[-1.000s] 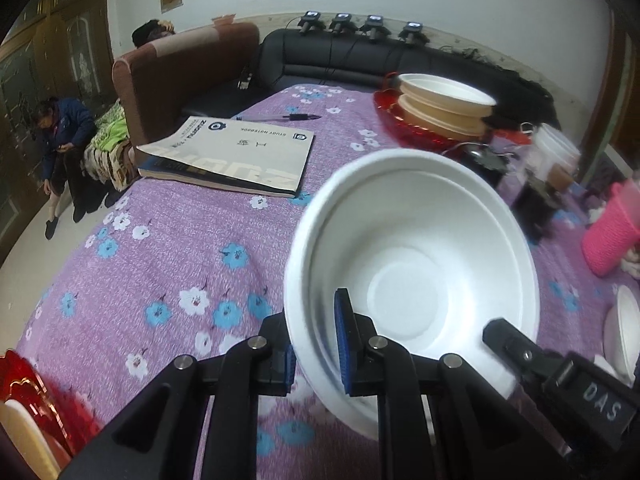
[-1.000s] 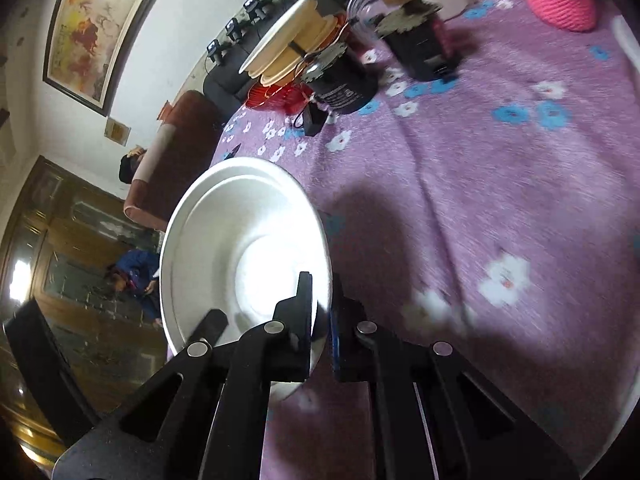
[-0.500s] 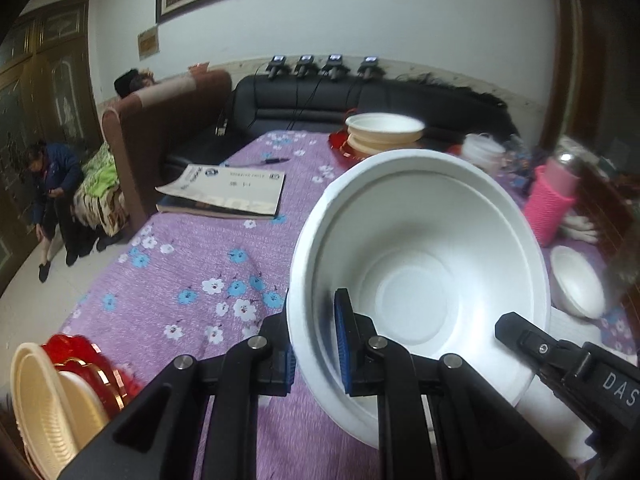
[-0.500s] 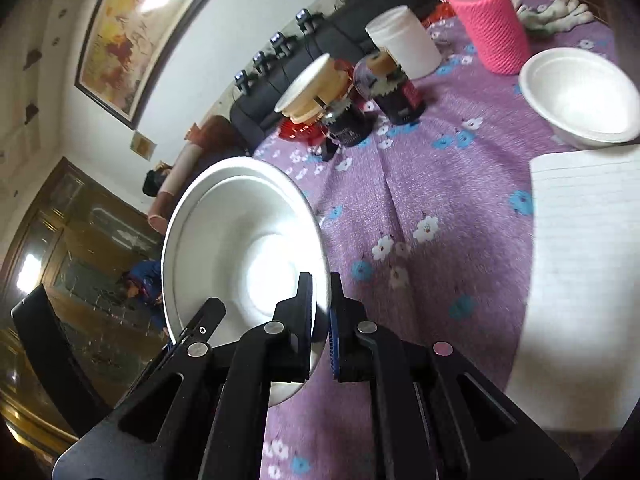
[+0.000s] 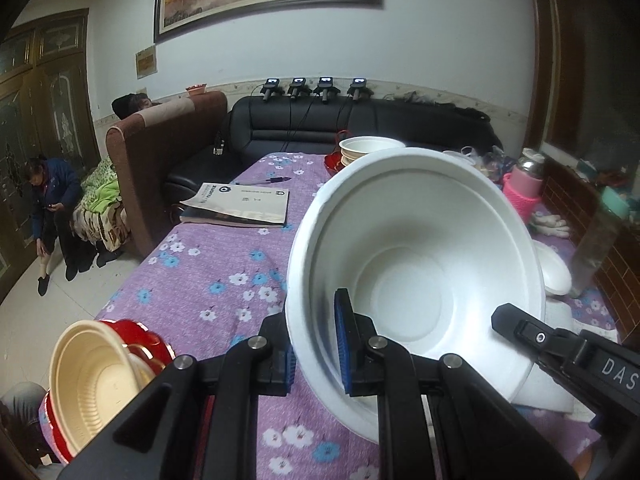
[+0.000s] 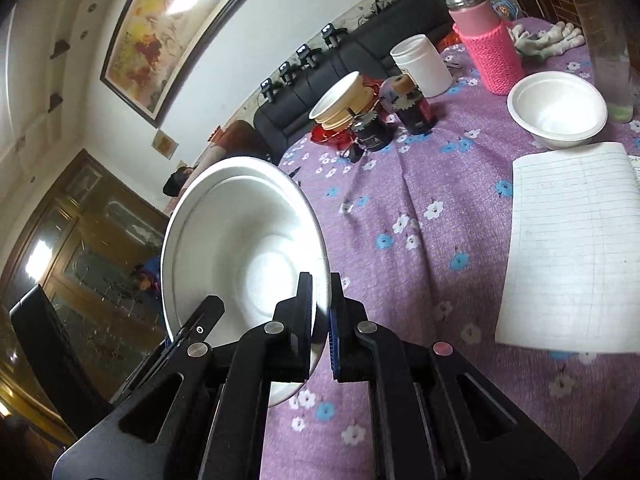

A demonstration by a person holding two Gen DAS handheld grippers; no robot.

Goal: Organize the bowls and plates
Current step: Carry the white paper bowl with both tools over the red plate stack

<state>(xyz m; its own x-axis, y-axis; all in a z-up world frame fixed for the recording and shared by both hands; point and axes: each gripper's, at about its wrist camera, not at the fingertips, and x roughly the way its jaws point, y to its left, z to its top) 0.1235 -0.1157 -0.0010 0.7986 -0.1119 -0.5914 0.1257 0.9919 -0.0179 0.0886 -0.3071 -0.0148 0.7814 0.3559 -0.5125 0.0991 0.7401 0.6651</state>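
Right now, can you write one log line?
left gripper: shut on white foam bowl | right gripper: shut on same bowl | lifted above purple floral tablecloth

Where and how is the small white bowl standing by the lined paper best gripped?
Grip the small bowl by its thin rim, one finger inside and one outside, coming from above on the paper side. It stands upright, mouth open, and that near edge is unobstructed.

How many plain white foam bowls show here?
2: one white bowl is clamped by both grippers above the table, another white bowl sits beyond the lined paper. The stacks may hide more.
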